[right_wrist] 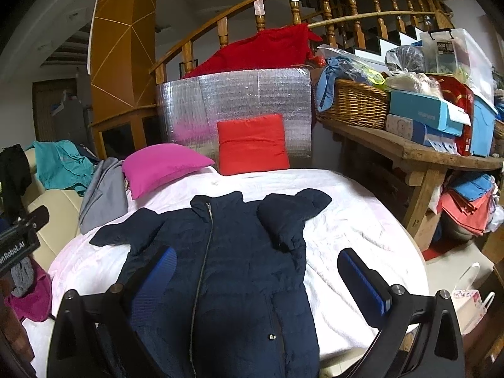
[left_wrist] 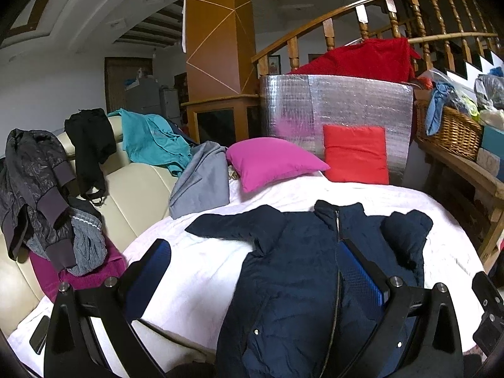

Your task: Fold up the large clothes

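A navy padded jacket (left_wrist: 293,277) lies face up, zipped, on a white-covered round table (left_wrist: 195,261). Its left sleeve stretches out to the side; its right sleeve (left_wrist: 406,233) is folded in over the chest. My left gripper (left_wrist: 252,271) is open above the jacket's left half, holding nothing. In the right wrist view the jacket (right_wrist: 239,271) lies in the middle of the table (right_wrist: 346,220), with the folded sleeve (right_wrist: 289,217) on top. My right gripper (right_wrist: 261,277) is open above the jacket's lower body, holding nothing.
A pink pillow (left_wrist: 271,160) and a red cushion (left_wrist: 356,154) sit at the table's far side against a silver foil panel (left_wrist: 337,107). Clothes hang over a cream sofa (left_wrist: 132,195) on the left. A wooden bench (right_wrist: 419,154) with a basket and boxes stands on the right.
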Tool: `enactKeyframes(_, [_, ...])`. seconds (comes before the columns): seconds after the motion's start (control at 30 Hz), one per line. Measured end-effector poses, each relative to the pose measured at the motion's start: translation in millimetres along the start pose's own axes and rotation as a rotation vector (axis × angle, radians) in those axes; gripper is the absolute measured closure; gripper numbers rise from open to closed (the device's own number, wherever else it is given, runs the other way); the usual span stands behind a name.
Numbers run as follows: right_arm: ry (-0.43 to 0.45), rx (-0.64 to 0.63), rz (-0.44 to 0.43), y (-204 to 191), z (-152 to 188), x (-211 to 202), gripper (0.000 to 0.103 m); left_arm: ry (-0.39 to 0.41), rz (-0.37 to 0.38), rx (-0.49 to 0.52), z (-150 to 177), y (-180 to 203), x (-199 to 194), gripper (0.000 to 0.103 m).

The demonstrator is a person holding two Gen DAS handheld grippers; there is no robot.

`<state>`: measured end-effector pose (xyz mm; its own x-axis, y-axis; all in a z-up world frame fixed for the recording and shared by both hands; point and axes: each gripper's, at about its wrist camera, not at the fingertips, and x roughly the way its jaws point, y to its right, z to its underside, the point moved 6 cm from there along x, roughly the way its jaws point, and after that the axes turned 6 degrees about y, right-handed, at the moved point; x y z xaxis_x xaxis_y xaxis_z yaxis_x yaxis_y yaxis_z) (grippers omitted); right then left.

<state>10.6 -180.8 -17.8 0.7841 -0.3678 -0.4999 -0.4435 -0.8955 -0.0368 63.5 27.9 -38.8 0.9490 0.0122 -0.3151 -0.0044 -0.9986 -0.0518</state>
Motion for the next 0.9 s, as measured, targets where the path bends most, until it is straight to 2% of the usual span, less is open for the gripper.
enactKeyframes(0.13, [-0.008, 0.000, 0.010, -1.0, 1.9, -3.2, 0.000, -0.024, 0.010, 0.009, 11.1, 4.8, -6.6, 0.000])
enactKeyframes(0.23, [-0.024, -0.014, 0.029, 0.6, 6.4, -5.6, 0.000, -0.066, 0.034, 0.030, 32.6, 6.9, -18.8, 0.000])
enactKeyframes(0.4, [-0.125, -0.024, 0.014, 2.9, 41.7, -12.8, 0.000, -0.195, 0.080, 0.094, 86.0, 12.3, -36.5, 0.000])
enactKeyframes(0.47, [-0.160, -0.033, 0.005, 1.8, 56.3, -20.8, 0.000, -0.220, 0.089, 0.115, 99.1, 14.9, -43.7, 0.000])
enactKeyframes(0.67, [-0.195, -0.041, 0.008, 3.4, 75.0, -41.1, 0.000, -0.200, 0.073, 0.159, 110.8, 16.4, -66.1, 0.000])
enactKeyframes(0.9, [-0.215, -0.065, 0.014, -2.6, 89.7, -52.7, 0.000, -0.214, 0.050, 0.109, 111.9, 2.1, -65.1, 0.000])
